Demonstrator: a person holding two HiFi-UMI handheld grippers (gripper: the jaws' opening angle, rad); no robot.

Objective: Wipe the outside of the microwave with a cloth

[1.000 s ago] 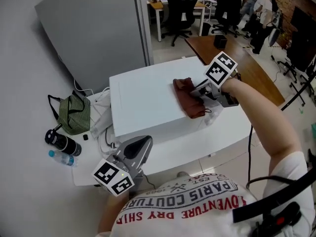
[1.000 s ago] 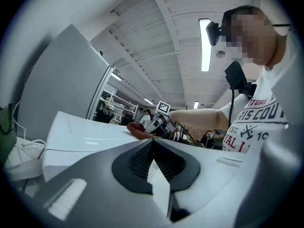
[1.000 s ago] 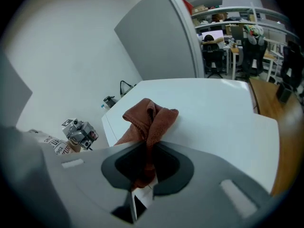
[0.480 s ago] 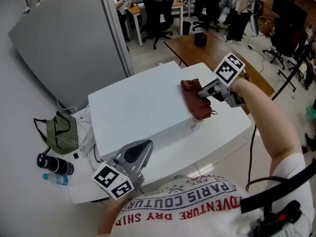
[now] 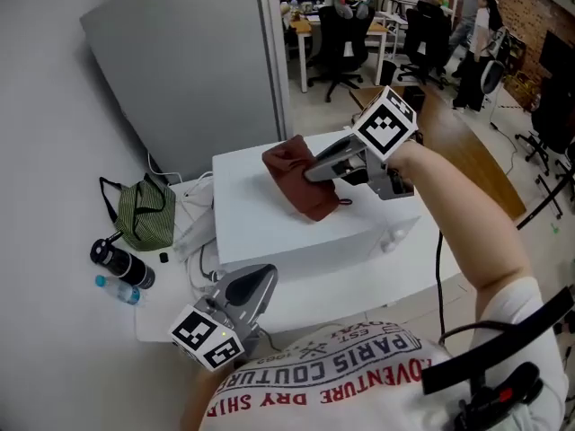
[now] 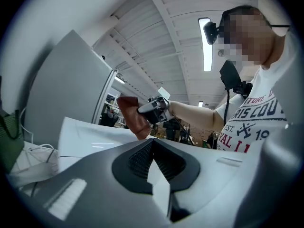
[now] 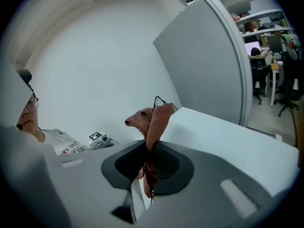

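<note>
The white microwave [image 5: 269,227] stands on a white table [image 5: 359,281], and I look down on its top. A red-brown cloth [image 5: 295,180] lies bunched on that top near the back middle. My right gripper [image 5: 314,171] is shut on the cloth from the right. In the right gripper view the cloth [image 7: 153,120] sticks up from between the shut jaws of the right gripper [image 7: 145,151], beside the microwave's top [image 7: 223,141]. My left gripper [image 5: 254,279] hovers low at the table's front edge, shut and holding nothing. The left gripper [image 6: 153,146] points at the microwave [image 6: 90,137] and cloth [image 6: 129,118].
A green striped bag [image 5: 144,214], a black bottle [image 5: 121,263] and a small water bottle [image 5: 117,290] lie left of the microwave, with cables [image 5: 193,232] beside it. A grey partition [image 5: 198,70] stands behind. A wooden table [image 5: 467,151] and office chairs [image 5: 341,25] are at the back right.
My right gripper has dragged the cloth from the microwave top's right edge leftward to its back middle. The left gripper has stayed at the table's front edge.
</note>
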